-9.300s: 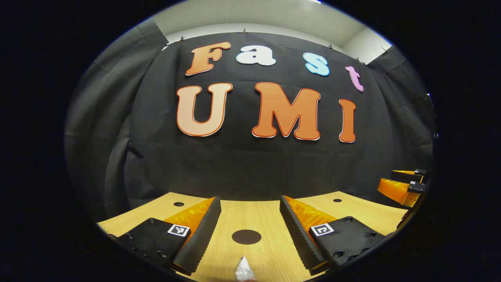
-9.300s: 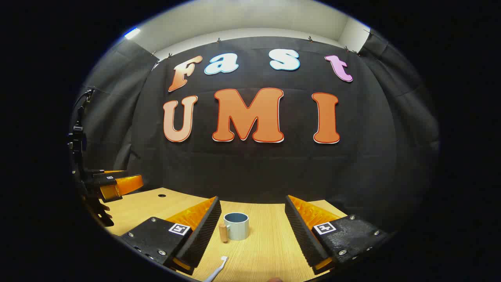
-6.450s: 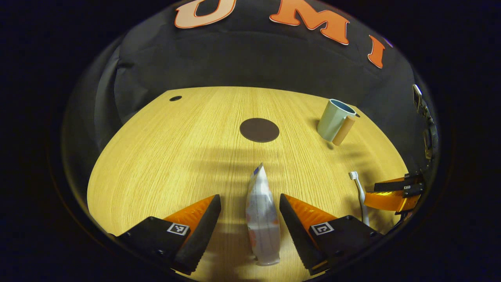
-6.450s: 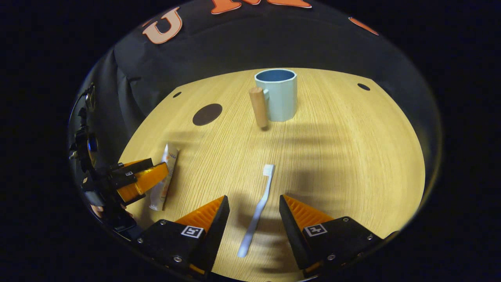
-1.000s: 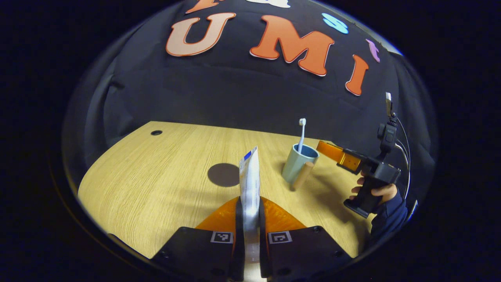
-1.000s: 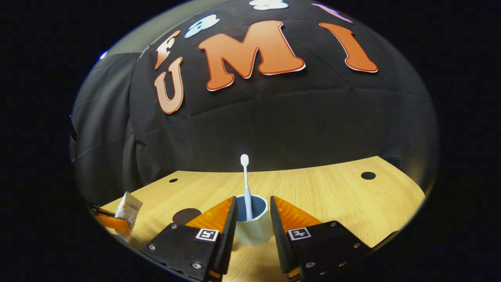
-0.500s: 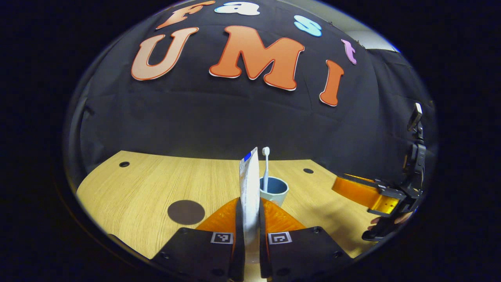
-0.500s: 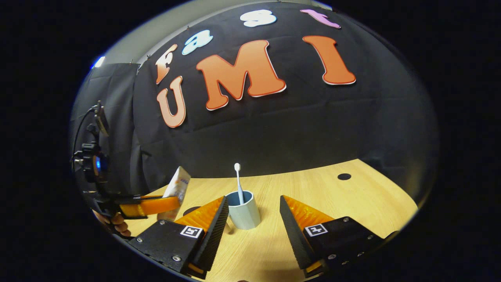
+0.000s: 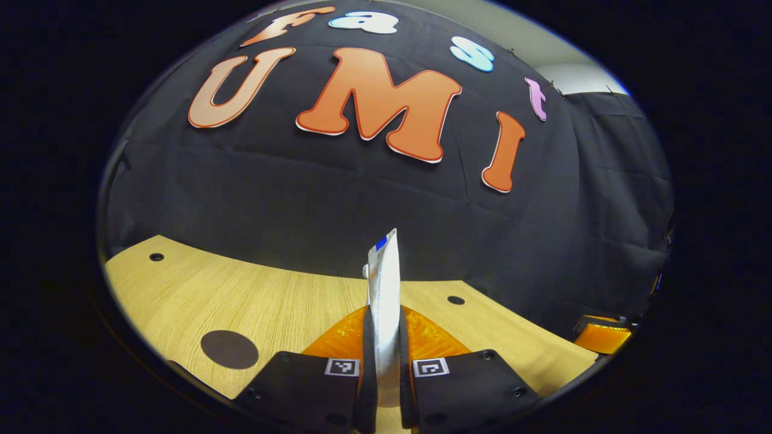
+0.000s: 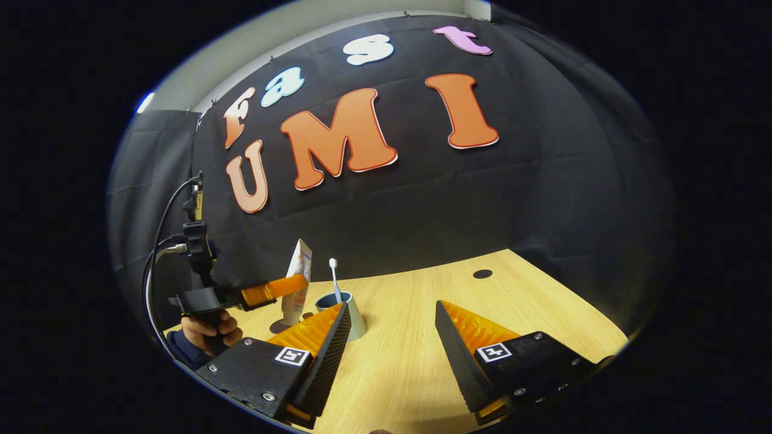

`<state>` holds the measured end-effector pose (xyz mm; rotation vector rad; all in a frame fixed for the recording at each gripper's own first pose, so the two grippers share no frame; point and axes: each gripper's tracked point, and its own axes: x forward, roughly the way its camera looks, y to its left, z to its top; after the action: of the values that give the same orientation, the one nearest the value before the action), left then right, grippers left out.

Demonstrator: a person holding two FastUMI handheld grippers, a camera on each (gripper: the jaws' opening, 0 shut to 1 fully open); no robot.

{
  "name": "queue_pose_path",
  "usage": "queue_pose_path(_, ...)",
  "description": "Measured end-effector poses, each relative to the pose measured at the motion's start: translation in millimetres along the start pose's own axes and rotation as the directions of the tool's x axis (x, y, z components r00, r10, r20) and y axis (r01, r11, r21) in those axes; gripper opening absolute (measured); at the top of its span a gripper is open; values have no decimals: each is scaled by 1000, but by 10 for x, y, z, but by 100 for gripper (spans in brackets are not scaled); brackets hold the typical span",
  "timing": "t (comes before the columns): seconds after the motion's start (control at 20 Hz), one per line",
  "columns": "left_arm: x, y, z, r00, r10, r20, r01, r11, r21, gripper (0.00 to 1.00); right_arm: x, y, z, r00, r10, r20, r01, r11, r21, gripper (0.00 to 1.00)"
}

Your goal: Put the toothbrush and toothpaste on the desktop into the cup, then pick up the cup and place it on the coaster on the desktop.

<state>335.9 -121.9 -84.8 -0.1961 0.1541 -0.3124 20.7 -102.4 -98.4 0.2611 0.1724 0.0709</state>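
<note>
The white toothpaste tube (image 9: 385,283) stands upright, pinched between the fingers of my left gripper (image 9: 384,310). In the right gripper view that left gripper (image 10: 283,285) holds the toothpaste tube (image 10: 298,283) just left of the pale blue cup (image 10: 357,325). A white toothbrush (image 10: 334,278) stands head-up in the cup. My right gripper (image 10: 392,304) is open, with bare desk between its fingers and the cup behind its left finger. A round dark coaster (image 9: 229,349) lies on the wooden desk (image 9: 277,307) at the lower left. From the left gripper view the cup is hidden behind the tube.
A hand (image 10: 208,328) holds the left gripper's handle, with a cable rising above it. Small dark holes (image 9: 456,299) (image 10: 482,273) mark the desk top. The right gripper's finger (image 9: 603,337) shows at the far right edge. The black cloth wall closes the desk's back.
My left gripper has swung the toothpaste tube toward the cup, which now sits behind the tube. My right gripper has drawn back and to the right, away from the cup, staying open.
</note>
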Motion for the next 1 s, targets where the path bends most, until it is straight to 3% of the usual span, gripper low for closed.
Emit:
queue_pose_path(0.15,142,-16,152,997,-3,79,2,1000,3,18,-86,-81,-18,1000,-1,8,1,1000,26,86)
queue_pose_path(0.4,406,84,217,985,69,155,-73,997,24,18,-107,-143,-116,1000,10,6,-10,999,51,86)
queue_pose_path(0.75,656,184,217,975,107,193,-104,994,-22,19,-127,-112,-105,998,55,4,-55,998,35,86)
queue_pose_path(1.0,795,149,64,974,136,179,-140,990,11,19,-129,-147,-148,998,57,3,-57,997,52,86)
